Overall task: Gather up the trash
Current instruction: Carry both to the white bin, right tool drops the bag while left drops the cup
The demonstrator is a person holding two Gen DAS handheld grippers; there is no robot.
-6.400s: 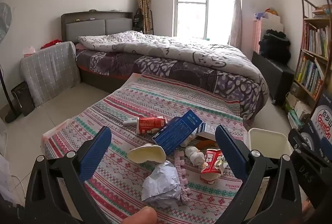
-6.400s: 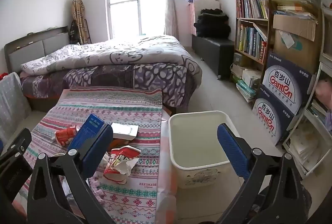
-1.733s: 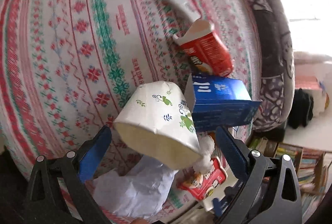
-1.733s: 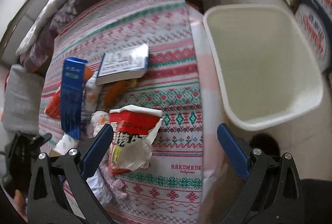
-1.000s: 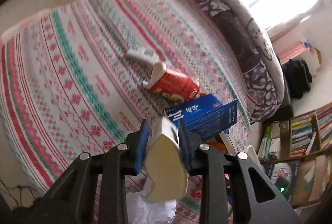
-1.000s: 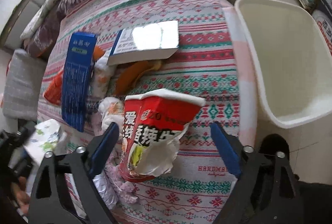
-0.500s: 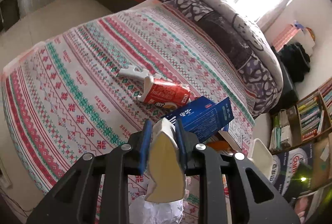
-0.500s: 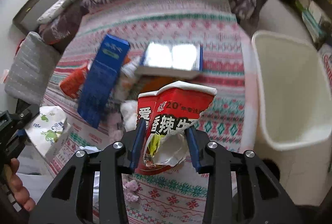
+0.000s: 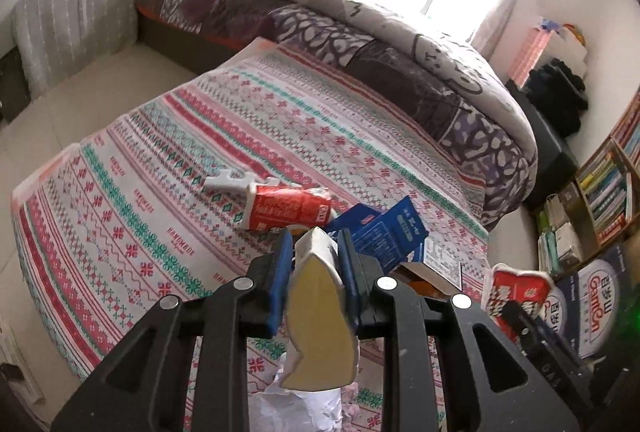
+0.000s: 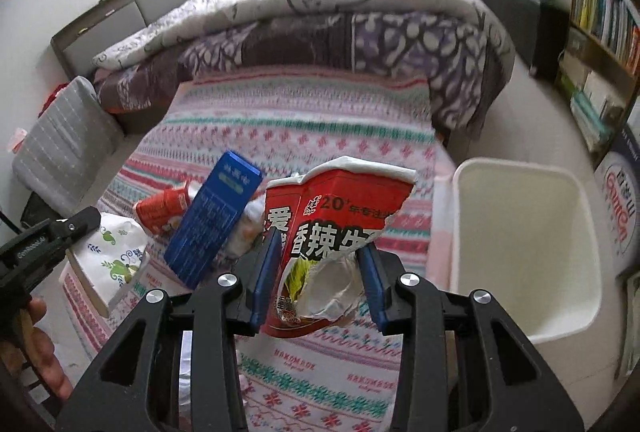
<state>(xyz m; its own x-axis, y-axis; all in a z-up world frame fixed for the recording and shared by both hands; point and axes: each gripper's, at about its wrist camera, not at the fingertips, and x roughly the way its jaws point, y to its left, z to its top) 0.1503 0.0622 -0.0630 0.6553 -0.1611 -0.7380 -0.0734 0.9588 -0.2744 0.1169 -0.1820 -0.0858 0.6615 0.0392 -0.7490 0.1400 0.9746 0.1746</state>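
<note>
Two light, crushable cups: we pinch the paper cup [image 9: 320, 312] in the left hand-held gripper [image 9: 314, 272] and the torn noodle cup [image 10: 328, 244] in the right hand-held gripper [image 10: 318, 276], both by their flattened walls.

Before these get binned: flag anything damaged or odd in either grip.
The red noodle cup in the right gripper is torn open down its front and crushed. The floral paper cup in the left gripper is squashed flat between the pads.
</note>
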